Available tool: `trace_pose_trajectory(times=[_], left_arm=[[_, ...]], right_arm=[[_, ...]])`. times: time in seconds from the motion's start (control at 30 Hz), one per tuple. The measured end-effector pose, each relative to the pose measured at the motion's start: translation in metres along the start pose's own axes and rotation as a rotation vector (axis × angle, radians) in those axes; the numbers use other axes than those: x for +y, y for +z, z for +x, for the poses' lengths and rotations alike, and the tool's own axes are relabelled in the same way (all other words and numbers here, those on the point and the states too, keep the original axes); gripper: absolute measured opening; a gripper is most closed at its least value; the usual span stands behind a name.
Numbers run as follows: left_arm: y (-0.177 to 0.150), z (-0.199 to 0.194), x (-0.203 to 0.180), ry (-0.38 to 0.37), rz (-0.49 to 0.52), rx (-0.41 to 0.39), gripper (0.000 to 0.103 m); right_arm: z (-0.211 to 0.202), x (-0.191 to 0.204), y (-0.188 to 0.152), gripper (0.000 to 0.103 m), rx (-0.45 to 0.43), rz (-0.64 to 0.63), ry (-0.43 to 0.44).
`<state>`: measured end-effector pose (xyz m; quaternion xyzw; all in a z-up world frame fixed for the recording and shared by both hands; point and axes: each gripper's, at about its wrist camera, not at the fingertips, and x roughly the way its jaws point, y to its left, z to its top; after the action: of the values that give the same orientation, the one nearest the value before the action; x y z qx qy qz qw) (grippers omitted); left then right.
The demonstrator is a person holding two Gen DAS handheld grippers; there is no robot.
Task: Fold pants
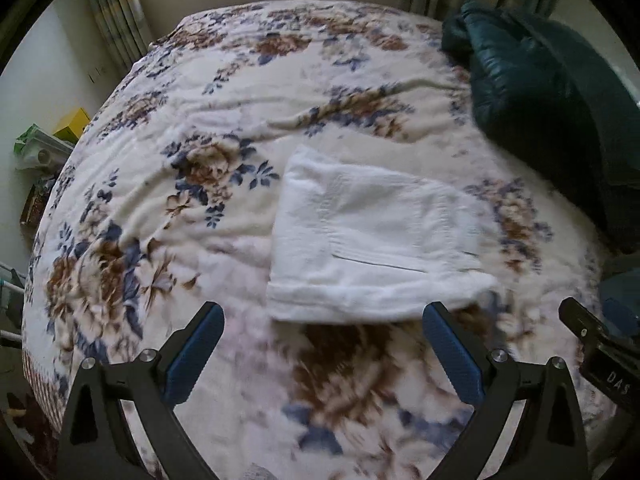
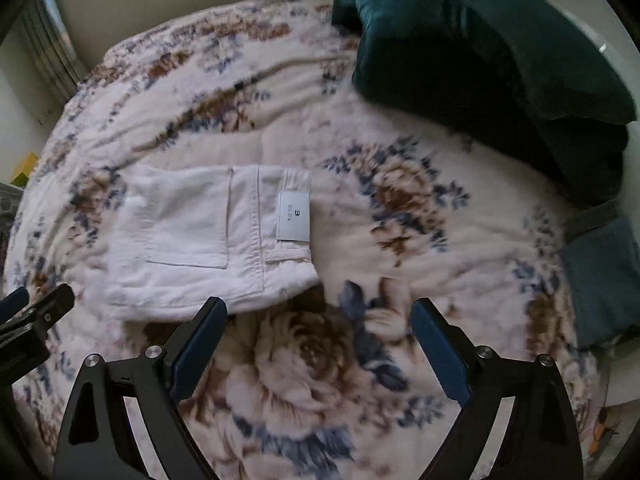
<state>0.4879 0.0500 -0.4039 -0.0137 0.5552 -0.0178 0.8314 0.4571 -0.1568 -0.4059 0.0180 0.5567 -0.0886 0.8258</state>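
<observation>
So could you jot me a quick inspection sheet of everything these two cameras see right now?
Surface: floral blanket covering the bed, rumpled.
Job's things: white pants folded into a compact rectangle, back pocket and waistband label up.
Clutter: dark green puffy jacket at the far right; blue folded cloth at the right edge.
Grippers: left tongs open, empty, just short of the pants; right tongs open, empty.
Cables: nothing seen.
Surroundings: curtains, pale wall, yellow box beside the bed.
</observation>
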Motion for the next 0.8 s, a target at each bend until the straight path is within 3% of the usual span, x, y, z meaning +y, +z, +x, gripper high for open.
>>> trace_pose_trajectory(times=[0.47, 0.8], left_arm=[[-0.046, -0.229, -0.032, -0.006, 0.024, -0.138, 0.102], [-0.078, -0.348, -0.043, -0.002, 0.045, -0.244, 0.102]], right_arm=[[-0.279, -0.057, -0.044, 0.095, -0.195, -0.029, 0.026], [-0.419, -0.073, -0.084, 0.095, -0.285, -0.082, 0.064]])
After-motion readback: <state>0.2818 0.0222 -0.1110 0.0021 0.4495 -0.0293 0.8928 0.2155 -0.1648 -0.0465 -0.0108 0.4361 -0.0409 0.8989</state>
